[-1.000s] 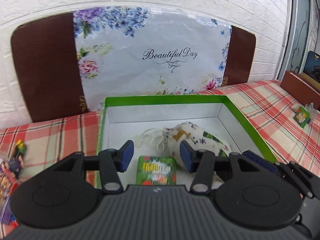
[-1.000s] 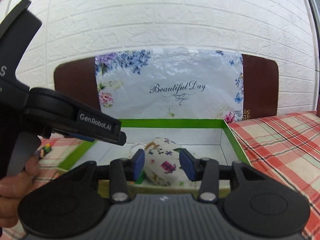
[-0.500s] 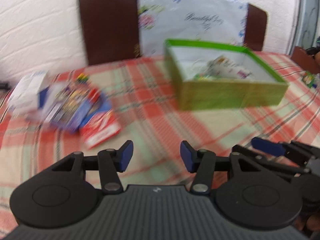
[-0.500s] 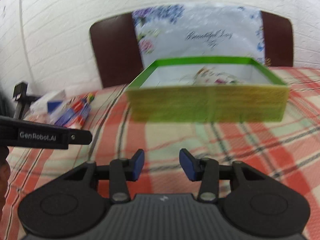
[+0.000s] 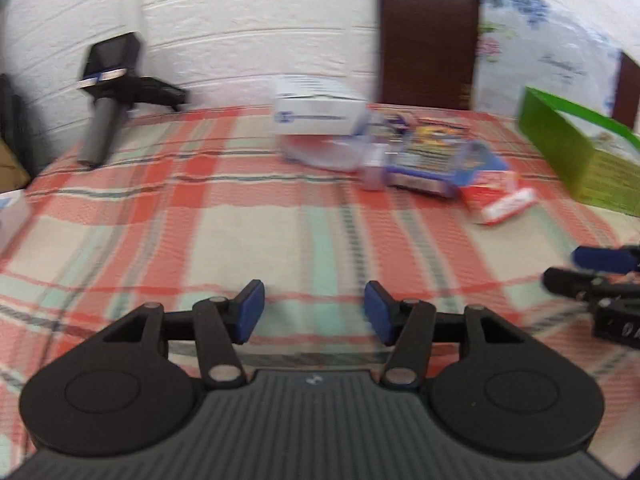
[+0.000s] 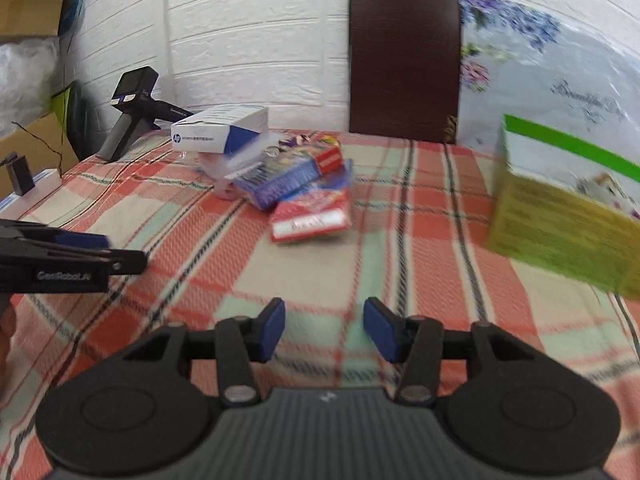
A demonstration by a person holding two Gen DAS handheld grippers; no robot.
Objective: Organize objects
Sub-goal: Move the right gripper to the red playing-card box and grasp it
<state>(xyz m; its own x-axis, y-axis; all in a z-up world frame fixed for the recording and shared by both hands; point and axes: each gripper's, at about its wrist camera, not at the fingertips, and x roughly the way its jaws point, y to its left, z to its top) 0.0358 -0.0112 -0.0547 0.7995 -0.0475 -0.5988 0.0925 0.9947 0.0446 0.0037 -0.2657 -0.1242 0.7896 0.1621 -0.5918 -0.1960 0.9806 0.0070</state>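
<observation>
A green box (image 5: 576, 156) stands at the right on the plaid tablecloth; it also shows in the right wrist view (image 6: 560, 216) with a printed pouch (image 6: 608, 188) inside. A pile lies left of it: a white and blue carton (image 5: 316, 114) (image 6: 218, 130), a blue packet (image 5: 436, 156) (image 6: 280, 182) and a red packet (image 5: 496, 196) (image 6: 310, 216). My left gripper (image 5: 314, 314) is open and empty above bare cloth, short of the pile. My right gripper (image 6: 324, 328) is open and empty, also short of the pile.
A black handheld device (image 5: 112, 92) (image 6: 134, 114) stands at the far left by the white brick wall. A brown chair back (image 5: 428, 32) (image 6: 404, 60) with a flowered bag (image 6: 540, 76) is behind the table. Cardboard boxes (image 6: 32, 0) sit at the left.
Both grippers have pulled back out of the green box and swung left towards the pile. Both stayed open and empty. The box now sits at the right edge of both views.
</observation>
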